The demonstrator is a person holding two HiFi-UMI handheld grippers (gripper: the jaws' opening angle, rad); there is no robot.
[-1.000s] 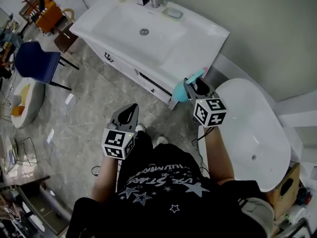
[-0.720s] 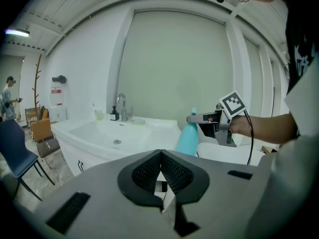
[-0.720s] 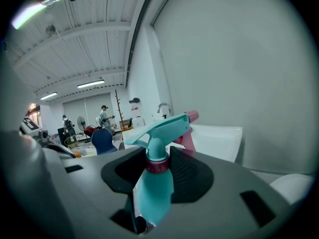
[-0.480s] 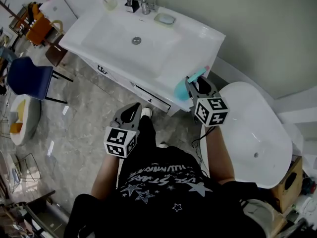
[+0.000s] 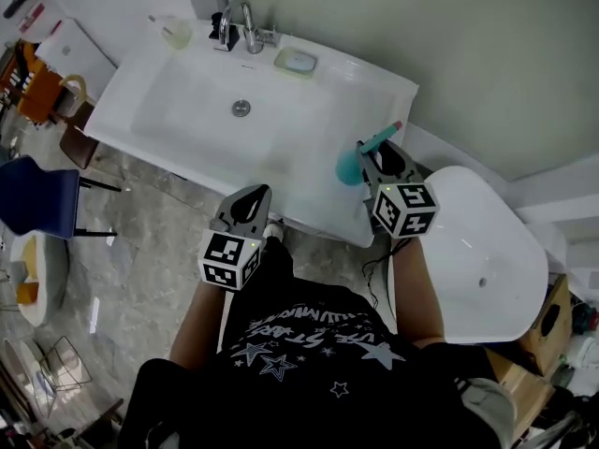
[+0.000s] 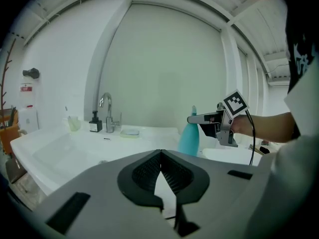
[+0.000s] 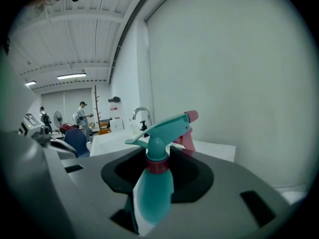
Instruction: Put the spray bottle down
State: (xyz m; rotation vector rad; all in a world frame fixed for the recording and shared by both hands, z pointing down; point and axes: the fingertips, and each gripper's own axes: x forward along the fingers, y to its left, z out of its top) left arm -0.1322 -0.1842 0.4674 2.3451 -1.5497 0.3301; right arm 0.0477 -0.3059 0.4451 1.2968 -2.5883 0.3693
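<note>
The teal spray bottle (image 5: 348, 166) with a pink-tipped nozzle hangs upright in my right gripper (image 5: 377, 160), whose jaws are shut on its neck (image 7: 157, 166). In the head view it is over the right front corner of the white sink counter (image 5: 384, 82). The left gripper view shows the bottle (image 6: 189, 138) above the counter top; whether its base touches is hidden. My left gripper (image 5: 253, 197) is at the counter's front edge, its jaws (image 6: 160, 156) shut with nothing between them.
The basin holds a drain (image 5: 241, 108); a faucet (image 5: 245, 26), a soap dish (image 5: 297, 61) and a cup (image 5: 175, 32) stand along its back. A white tub (image 5: 487, 251) lies right of the counter. A blue chair (image 5: 37, 199) stands at the left.
Both grippers have moved forward to the sink counter. The bottle, before beside the counter's corner over the floor, is now over the counter's right end.
</note>
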